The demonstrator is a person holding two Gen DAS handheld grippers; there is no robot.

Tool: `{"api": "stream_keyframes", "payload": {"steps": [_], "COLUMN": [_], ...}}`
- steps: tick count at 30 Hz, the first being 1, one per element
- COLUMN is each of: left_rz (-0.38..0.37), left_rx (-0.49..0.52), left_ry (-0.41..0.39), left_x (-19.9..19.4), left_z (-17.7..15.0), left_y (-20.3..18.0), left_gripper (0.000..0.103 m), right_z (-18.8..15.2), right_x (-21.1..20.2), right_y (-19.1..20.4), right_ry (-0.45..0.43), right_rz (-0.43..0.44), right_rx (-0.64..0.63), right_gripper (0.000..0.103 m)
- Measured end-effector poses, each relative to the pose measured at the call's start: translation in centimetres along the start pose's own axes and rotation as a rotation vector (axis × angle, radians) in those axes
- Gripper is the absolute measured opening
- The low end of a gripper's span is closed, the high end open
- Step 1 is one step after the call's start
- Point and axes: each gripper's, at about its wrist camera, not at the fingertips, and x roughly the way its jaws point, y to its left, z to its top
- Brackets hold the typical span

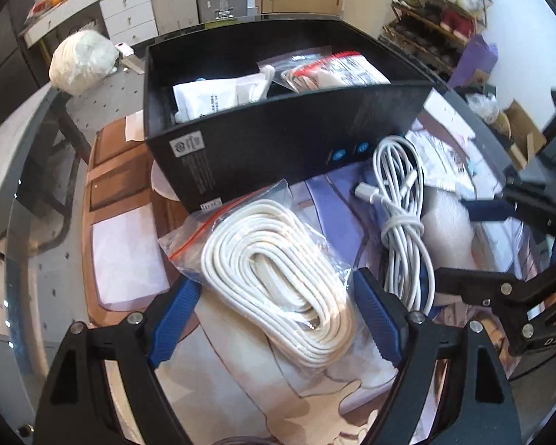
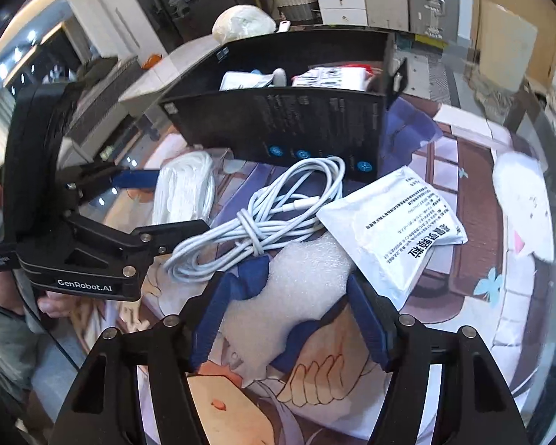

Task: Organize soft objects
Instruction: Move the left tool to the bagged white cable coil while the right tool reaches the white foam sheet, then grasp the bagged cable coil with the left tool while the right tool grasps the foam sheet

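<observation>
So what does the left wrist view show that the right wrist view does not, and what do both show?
Only the left wrist view: the left gripper straddling the bagged coil of flat white cable.

Only the right wrist view: the white printed foil pouch on the mat, and the right gripper around the white foam sheet.

Both: the black cardboard box and the tied white charging cable.

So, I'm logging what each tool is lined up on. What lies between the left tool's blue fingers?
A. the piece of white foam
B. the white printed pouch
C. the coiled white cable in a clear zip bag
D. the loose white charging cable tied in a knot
C: in the left wrist view the bagged coil of white cable lies between the open fingers of the left tool; the knotted charging cable lies off to its right.
</observation>
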Motion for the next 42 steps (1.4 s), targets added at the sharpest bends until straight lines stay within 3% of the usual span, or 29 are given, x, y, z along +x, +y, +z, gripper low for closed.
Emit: {"api": "stream_keyframes", "payload": {"steps": [7, 12, 15, 19, 21, 23, 26, 30, 33, 37, 40, 42], "left_rz": [0.037, 0.001, 0.01, 0.028, 0.044, 0.05, 0.035, 0.026, 0.019, 0.033, 0.029, 0.026], "left_rx": [0.004, -0.038, -0.034, -0.079, -0.067, -0.037, 0.03, 0.054, 0.048, 0.051, 0.041, 0.026], "left_ry": [0.03, -0.006, -0.01, 0.031, 0.019, 0.012, 0.004, 0.004, 0.007, 0.008, 0.012, 0.012], "left_x": [-1.3, -2.7, -2.2, -0.1, 0.0, -0.1, -0.6, -1.1, -1.0, -1.0, -1.0, -1.1], "left_z": [-1.9, -2.0, -1.3, -0.2, 0.1, 0.0, -0.5, -1.2, -1.1, -1.0, -1.2, -1.5], "left_y": [1.3, 2.4, 1.9, 2.5, 2.4, 1.9, 0.9, 0.5, 0.4, -0.1, 0.1, 0.3], "left_gripper": [0.084, 0.084, 0.084, 0.084, 0.08, 0.059, 0.047, 0.047, 0.049, 0.053, 0.065, 0.066], "right_z": [-1.0, -1.4, -0.9, -0.8, -0.8, -1.0, -1.1, -1.1, -0.6, -0.2, -0.6, -1.1], "right_x": [-0.9, -2.1, -1.8, -1.3, -1.1, -0.9, -0.9, -1.5, -1.4, -0.1, 0.0, -0.2], "right_y": [-0.4, -0.9, -0.9, -0.3, -0.2, 0.0, -0.1, -1.0, -1.4, 0.1, 1.7, 2.3], "right_ry": [0.056, 0.052, 0.054, 0.047, 0.044, 0.043, 0.048, 0.028, 0.012, 0.026, 0.045, 0.054], "right_rz": [-0.039, -0.024, 0.042, 0.02, 0.029, 0.028, 0.02, -0.019, 0.005, -0.01, -0.092, -0.08], "right_rx": [-0.037, -0.027, 0.021, 0.011, 0.014, 0.0, 0.002, 0.032, 0.062, 0.0, -0.128, -0.173], "right_gripper": [0.063, 0.063, 0.063, 0.064, 0.064, 0.067, 0.067, 0.067, 0.067, 0.067, 0.04, 0.04]}}
